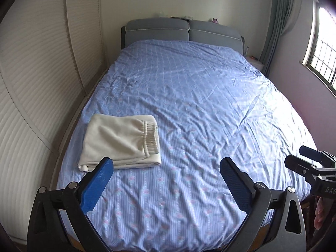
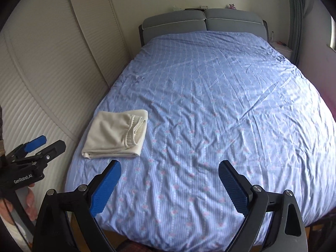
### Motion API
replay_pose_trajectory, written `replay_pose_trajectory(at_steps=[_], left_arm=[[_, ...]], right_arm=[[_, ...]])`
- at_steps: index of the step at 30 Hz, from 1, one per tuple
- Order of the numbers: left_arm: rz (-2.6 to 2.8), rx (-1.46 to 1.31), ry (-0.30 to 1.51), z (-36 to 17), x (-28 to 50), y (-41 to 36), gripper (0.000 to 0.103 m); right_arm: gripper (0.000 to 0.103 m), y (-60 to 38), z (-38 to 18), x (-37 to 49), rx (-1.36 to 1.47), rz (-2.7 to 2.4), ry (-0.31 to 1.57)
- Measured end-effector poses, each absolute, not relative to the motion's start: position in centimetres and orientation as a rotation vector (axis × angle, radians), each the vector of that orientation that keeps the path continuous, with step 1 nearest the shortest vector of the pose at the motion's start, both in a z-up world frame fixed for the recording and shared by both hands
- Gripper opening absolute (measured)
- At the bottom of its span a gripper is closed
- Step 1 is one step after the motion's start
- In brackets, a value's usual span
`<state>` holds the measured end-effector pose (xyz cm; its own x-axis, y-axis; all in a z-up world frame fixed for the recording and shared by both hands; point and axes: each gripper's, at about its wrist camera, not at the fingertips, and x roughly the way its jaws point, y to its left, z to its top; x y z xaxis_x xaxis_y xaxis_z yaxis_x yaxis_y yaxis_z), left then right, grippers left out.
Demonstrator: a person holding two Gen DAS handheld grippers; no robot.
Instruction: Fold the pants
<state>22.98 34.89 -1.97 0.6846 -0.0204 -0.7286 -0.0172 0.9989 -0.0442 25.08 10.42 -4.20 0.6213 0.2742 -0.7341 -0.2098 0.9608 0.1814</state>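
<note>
Cream pants [image 1: 120,141] lie folded into a compact rectangle on the near left part of the blue bed cover [image 1: 199,105], elastic waistband facing right. In the right wrist view the same pants [image 2: 116,135] rest near the bed's left edge. My left gripper [image 1: 167,168] hovers above the bed's foot, open, nothing between its blue pads; its left fingertip overlaps the pants' near edge in the picture. My right gripper [image 2: 170,171] is open too and holds nothing. Each gripper shows at the edge of the other's view: the right gripper [image 1: 302,157], the left gripper [image 2: 50,141].
A grey padded headboard [image 1: 182,30] stands at the far end. White ribbed wardrobe doors [image 1: 42,73] run close along the bed's left side. A window [image 1: 321,54] and a green curtain [image 1: 277,21] are on the right. A person's hand [image 2: 29,201] holds the left gripper.
</note>
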Motion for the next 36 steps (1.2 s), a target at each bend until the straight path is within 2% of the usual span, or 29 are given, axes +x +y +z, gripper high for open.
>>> replay_pose_trajectory(at_steps=[14, 36], left_arm=[[-0.113, -0.022, 0.793, 0.9, 19.5, 25.5, 0.103], [-0.084, -0.040, 0.708, 3.6, 14.1, 11.1, 0.103]], right_arm=[[0.094, 1.0, -1.0, 18.5, 0.131, 0.138, 0.768], [0.094, -11.9, 1.6, 13.8, 0.095, 0.190, 0.696]])
